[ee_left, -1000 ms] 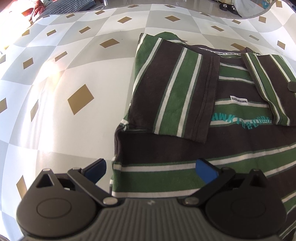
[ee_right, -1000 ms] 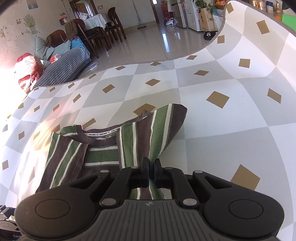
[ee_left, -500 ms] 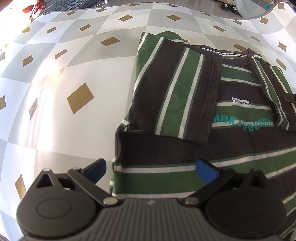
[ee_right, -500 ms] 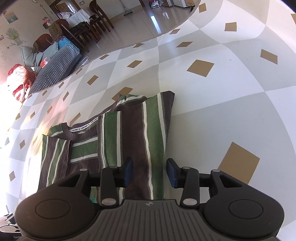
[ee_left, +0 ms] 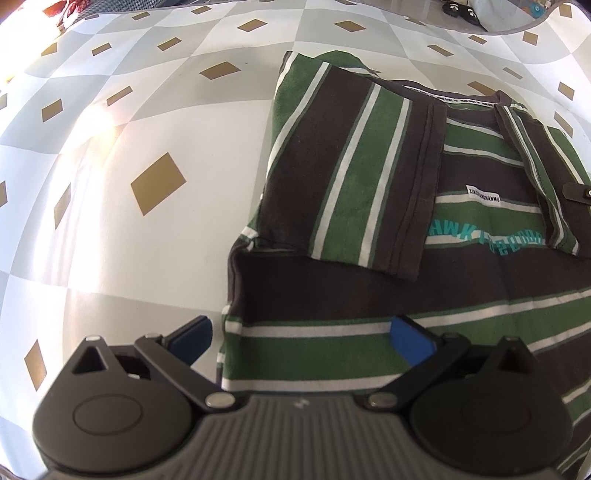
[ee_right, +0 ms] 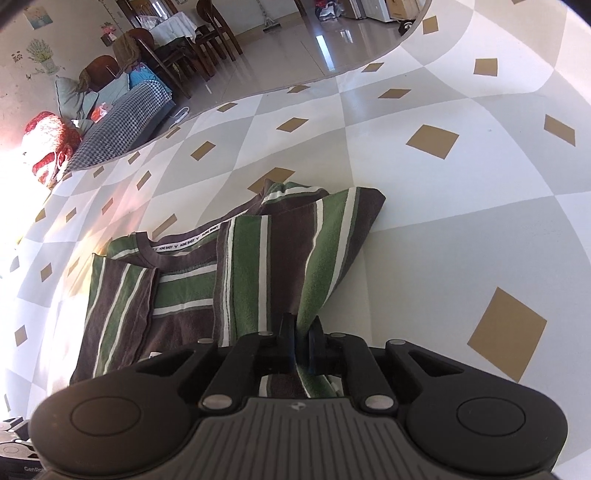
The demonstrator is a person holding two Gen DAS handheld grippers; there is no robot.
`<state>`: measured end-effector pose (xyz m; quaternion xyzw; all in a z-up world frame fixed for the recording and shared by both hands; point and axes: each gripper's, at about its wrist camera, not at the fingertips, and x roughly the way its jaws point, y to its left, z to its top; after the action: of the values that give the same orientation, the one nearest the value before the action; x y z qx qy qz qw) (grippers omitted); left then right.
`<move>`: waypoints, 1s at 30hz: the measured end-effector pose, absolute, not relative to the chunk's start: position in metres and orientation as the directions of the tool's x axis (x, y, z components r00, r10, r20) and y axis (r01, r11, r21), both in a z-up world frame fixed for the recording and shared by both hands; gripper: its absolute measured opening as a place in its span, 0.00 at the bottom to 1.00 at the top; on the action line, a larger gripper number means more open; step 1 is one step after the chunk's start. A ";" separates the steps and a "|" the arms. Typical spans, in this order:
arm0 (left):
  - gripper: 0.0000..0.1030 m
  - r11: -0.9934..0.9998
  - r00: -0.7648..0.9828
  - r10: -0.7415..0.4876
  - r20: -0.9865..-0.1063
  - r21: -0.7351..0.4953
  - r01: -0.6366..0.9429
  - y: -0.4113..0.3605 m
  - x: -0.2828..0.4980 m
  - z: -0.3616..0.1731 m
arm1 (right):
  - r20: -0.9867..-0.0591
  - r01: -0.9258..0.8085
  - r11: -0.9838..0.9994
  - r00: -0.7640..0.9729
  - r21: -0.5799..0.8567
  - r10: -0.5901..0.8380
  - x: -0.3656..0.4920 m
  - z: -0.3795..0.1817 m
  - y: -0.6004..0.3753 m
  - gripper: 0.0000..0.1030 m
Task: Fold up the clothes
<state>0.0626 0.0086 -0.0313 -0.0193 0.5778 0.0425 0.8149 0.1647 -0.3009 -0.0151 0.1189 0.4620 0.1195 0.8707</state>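
Both claws are down at the near hem of the shirt, one busy and one idle. On the left, the left gripper (ee_left: 301,338) hangs with its blue-padded fingers (ee_left: 410,338) spread wide, holding nothing; one pad sits over bare tablecloth (ee_left: 129,229) just off the garment's side edge, the other over the green and white band near the bottom hem. On the right, the right gripper (ee_right: 303,341) has its fingers pressed together on a pinch of fabric, the cloth rising in a taut green ridge from the right-hand sleeve down into the clamp. That striped T-shirt (ee_left: 369,295) lies flat on the cloth, front up, brown with green and white bands, teal lettering across the chest and a small white label above it. Its sleeves are turned inward over the chest: the left sleeve (ee_left: 354,173) lies smooth and square, its stripes running up and down across the body's sideways ones, while the right sleeve (ee_right: 295,251) is folded in but lifted along its outer edge where the clamp has it. From the left wrist view a small dark part of the other tool shows at the far right edge, over that sleeve. The collar (ee_right: 177,245) faces away, toward a checked sofa (ee_right: 118,125) and dining chairs (ee_right: 207,33) past the table's edge.
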 end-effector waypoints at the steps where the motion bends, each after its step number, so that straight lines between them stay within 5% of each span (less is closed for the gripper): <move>1: 1.00 0.996 0.330 0.048 -0.943 0.019 -0.090 0.009 0.062 -0.031 | -0.774 -0.098 0.948 0.556 0.303 0.305 0.163 -0.010 -0.298 0.07; 15: 1.00 0.988 0.328 0.007 -0.945 -0.044 -0.149 0.034 0.049 -0.024 | -0.675 -0.296 0.955 0.706 -0.008 0.213 0.120 0.052 -0.201 0.07; 30: 1.00 0.970 0.311 -0.054 -0.949 -0.124 -0.210 0.054 0.048 -0.026 | -0.643 -0.579 0.776 0.699 -0.250 0.314 0.096 0.039 -0.077 0.07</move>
<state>0.0477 0.0539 -0.0264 -0.1126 0.5851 0.0487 0.8017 0.0959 -0.0774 0.0390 -0.2229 0.2970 0.2497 0.8943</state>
